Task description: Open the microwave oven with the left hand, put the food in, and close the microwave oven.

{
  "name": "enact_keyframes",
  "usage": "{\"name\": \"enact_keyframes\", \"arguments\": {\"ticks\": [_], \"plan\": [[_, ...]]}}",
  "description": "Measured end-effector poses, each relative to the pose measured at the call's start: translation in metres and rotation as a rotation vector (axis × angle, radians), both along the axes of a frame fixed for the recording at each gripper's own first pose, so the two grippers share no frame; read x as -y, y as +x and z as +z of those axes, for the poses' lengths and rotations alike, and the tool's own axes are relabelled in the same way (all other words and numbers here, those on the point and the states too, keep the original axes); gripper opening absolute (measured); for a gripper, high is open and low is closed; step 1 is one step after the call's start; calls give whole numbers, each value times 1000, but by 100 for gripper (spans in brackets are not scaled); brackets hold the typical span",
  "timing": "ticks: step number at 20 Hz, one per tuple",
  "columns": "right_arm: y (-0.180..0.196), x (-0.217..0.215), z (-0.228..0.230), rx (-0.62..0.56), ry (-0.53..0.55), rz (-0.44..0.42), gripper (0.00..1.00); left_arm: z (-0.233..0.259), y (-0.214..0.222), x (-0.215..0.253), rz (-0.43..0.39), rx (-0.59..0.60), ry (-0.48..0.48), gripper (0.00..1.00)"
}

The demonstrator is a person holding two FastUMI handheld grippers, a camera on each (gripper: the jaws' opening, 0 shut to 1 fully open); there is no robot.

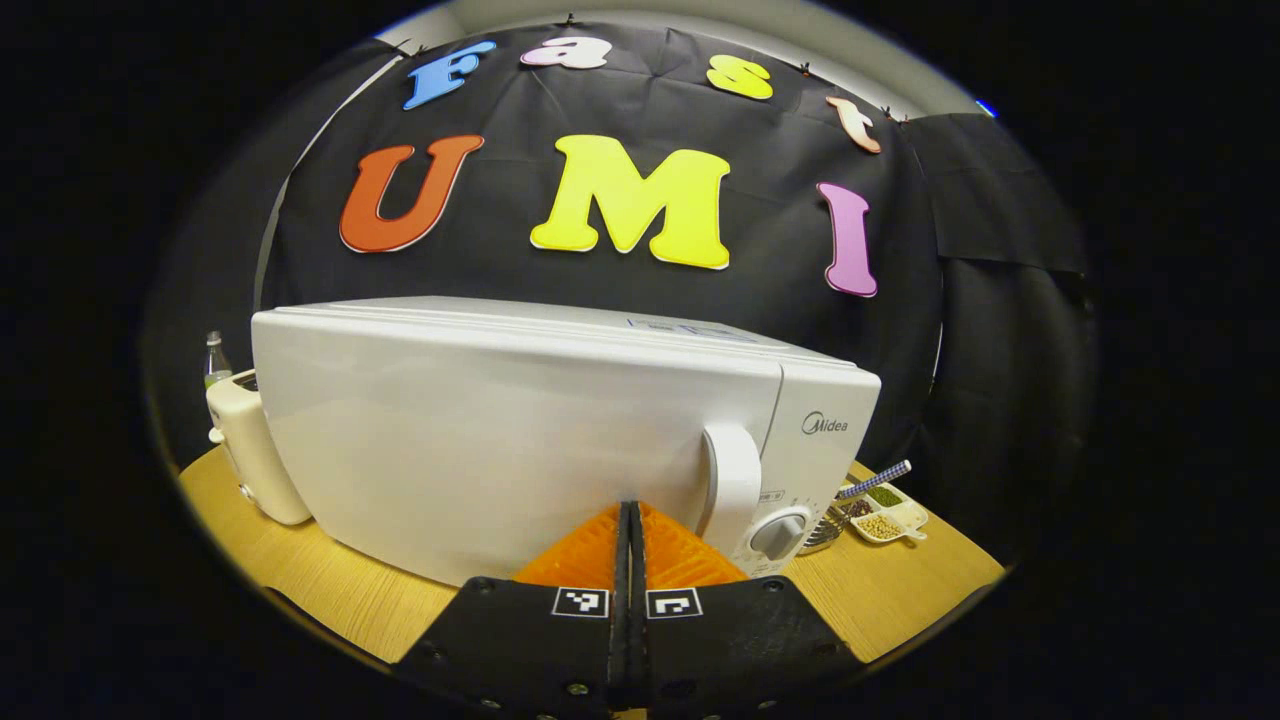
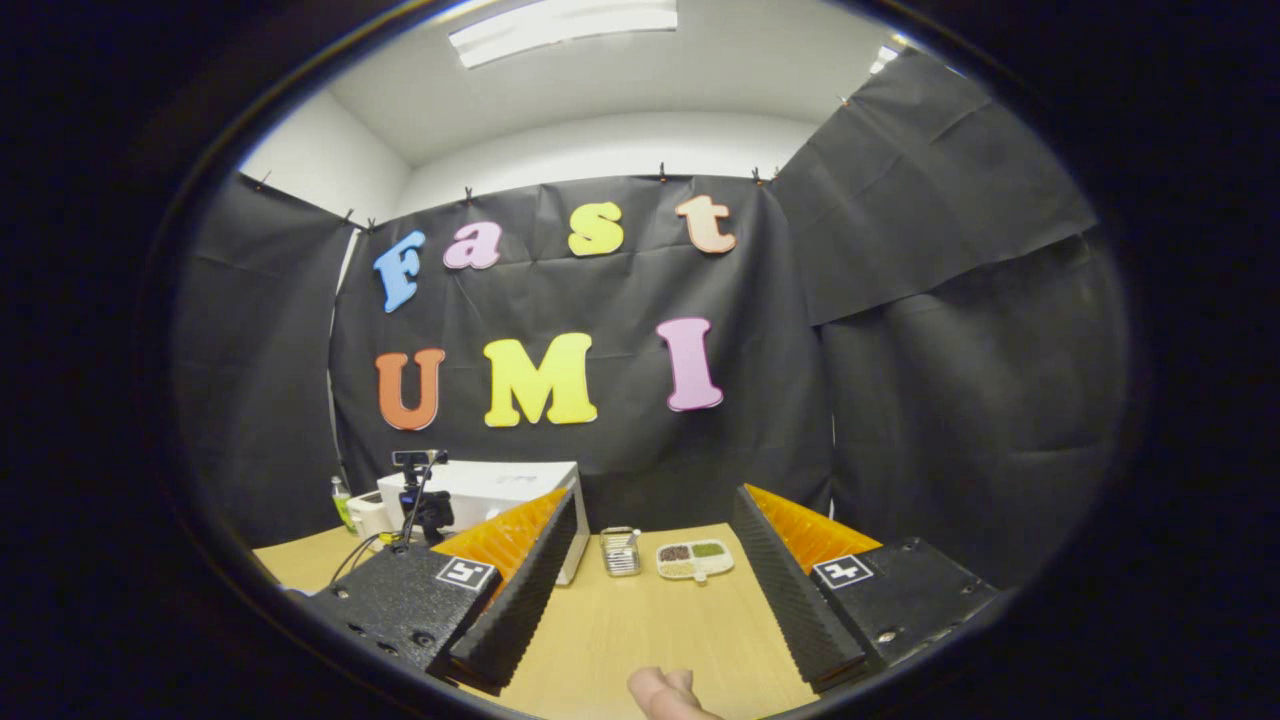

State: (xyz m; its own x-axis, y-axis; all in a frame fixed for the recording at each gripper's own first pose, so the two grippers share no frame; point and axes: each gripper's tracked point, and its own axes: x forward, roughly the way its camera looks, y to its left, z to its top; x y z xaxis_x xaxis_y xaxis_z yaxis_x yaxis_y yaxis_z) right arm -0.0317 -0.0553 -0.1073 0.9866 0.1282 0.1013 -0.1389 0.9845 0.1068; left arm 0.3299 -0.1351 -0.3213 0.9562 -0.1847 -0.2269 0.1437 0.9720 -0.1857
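Note:
The white microwave point(image 1: 520, 430) stands on the wooden table point(image 1: 330, 590) with its door closed and its handle point(image 1: 730, 485) near the right edge of the door. My left gripper point(image 1: 628, 515) is shut with nothing between its fingers, and its tips are close to the lower door, just left of the handle. A white divided dish of beans and grains point(image 1: 885, 518) lies right of the microwave. In the right gripper view my right gripper point(image 2: 655, 495) is open and empty above the table point(image 2: 640, 630), well back from the dish point(image 2: 695, 558) and the microwave point(image 2: 500, 485).
A cream appliance point(image 1: 250, 450) and a bottle point(image 1: 215, 358) sit left of the microwave. A small metal basket point(image 2: 620, 550) stands beside the dish. A black device with cables point(image 2: 420, 500) is in front of the microwave. A fingertip point(image 2: 665, 692) shows at the bottom edge.

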Motion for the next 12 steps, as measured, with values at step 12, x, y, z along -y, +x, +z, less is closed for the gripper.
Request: {"name": "enact_keyframes", "arguments": {"ticks": [12], "plan": [[-23, -12, 8, -36, 11, -57, 100, 92, -129, -55, 8, 109, 6, 0]]}}
